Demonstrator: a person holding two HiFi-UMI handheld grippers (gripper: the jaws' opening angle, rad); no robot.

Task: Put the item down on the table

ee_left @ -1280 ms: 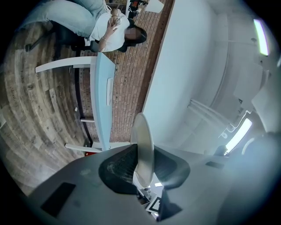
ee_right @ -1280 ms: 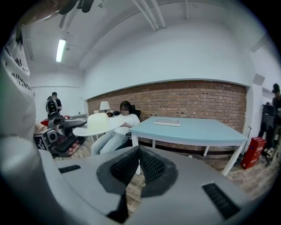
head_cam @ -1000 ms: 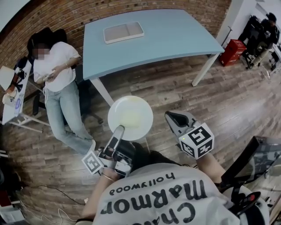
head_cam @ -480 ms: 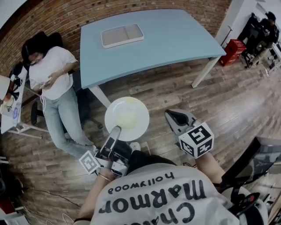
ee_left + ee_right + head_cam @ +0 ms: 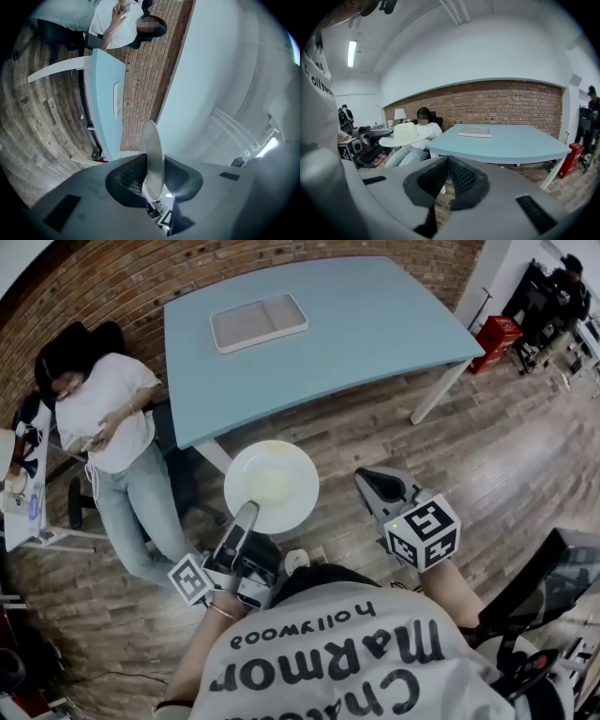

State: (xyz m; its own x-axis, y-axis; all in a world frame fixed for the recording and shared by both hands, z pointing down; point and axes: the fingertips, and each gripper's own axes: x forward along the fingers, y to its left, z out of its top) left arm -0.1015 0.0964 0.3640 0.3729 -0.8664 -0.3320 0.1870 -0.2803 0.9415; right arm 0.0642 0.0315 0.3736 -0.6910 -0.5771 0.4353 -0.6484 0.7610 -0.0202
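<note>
Left tongs [image 5: 247, 515] pinch the white plate [image 5: 272, 484] by its rim, right tongs [image 5: 371, 480] closed, empty; carry it level over the blue tabletop [image 5: 366, 324] before lowering

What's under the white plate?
Wood floor shows all around the plate, which the left gripper holds by its rim. The floor straight below is hidden by the plate.

Brick wall [image 5: 141, 277], wooden plank floor [image 5: 487, 456], pale blue table [image 5: 375, 324], red crate [image 5: 500, 334] nearby.
</note>
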